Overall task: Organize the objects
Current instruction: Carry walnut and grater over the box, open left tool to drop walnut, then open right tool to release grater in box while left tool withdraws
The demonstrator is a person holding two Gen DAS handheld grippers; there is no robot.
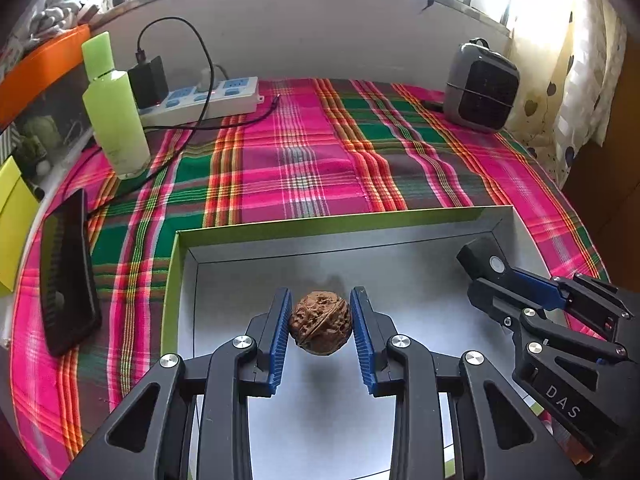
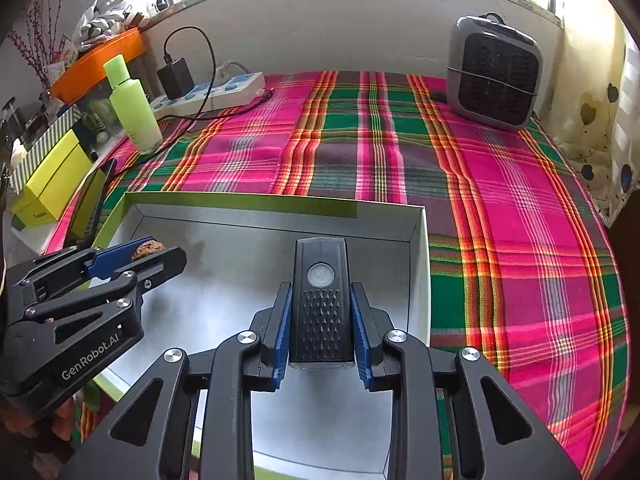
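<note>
A shallow box with a grey inside and green rim [image 1: 176, 280] lies on the plaid cloth; it also shows in the right wrist view [image 2: 418, 264]. My left gripper [image 1: 320, 324] is shut on a brown walnut [image 1: 321, 327] and holds it just above the box floor. The left gripper [image 2: 160, 258] and the walnut [image 2: 148, 249] show at the left of the right wrist view. My right gripper [image 2: 320, 328] is shut on a black bike light with a round button [image 2: 320, 300], over the box's right side. The right gripper [image 1: 480, 276] and the light [image 1: 484, 258] show in the left wrist view.
A green bottle [image 1: 114, 108], a power strip with a black charger [image 1: 200, 98] and cable stand at the back left. A black phone [image 1: 66, 272] lies left of the box. A grey heater [image 1: 482, 84] stands at the back right. Yellow boxes [image 2: 48, 184] sit at the left edge.
</note>
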